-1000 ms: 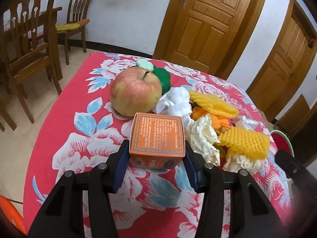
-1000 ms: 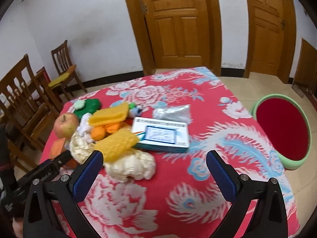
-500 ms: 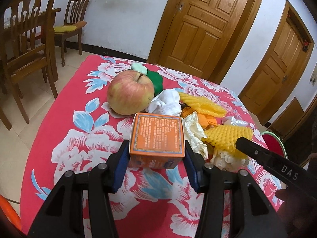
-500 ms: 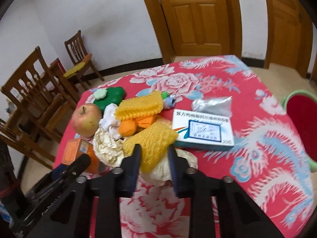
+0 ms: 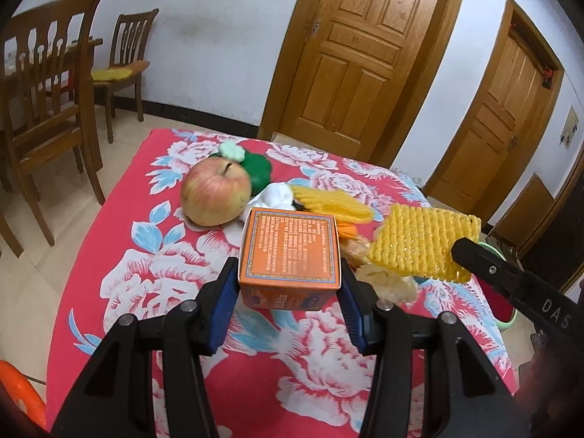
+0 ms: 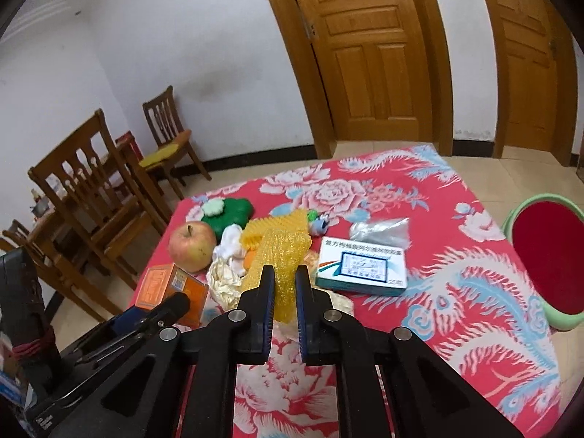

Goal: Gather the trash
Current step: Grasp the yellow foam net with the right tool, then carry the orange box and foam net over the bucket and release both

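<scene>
Left gripper [image 5: 288, 288] clamped on the orange box [image 5: 290, 252] above the floral tablecloth [image 5: 120, 255], right gripper [image 6: 284, 284] pinching the yellow foam net [image 6: 283, 255] lifted over the trash pile, apple [image 6: 192, 246] and white-and-blue box [image 6: 361, 268] beside it, green-rimmed basin [image 6: 540, 255] on the floor well right.

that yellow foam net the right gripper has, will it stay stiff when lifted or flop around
Probably floppy: the yellow foam net is open mesh, and the right gripper pinches it into a narrow fold. In the left wrist view it hangs off the table as a curved sheet, so it looks light. The squashed mesh suggests it could slip under a quick tug.
</scene>
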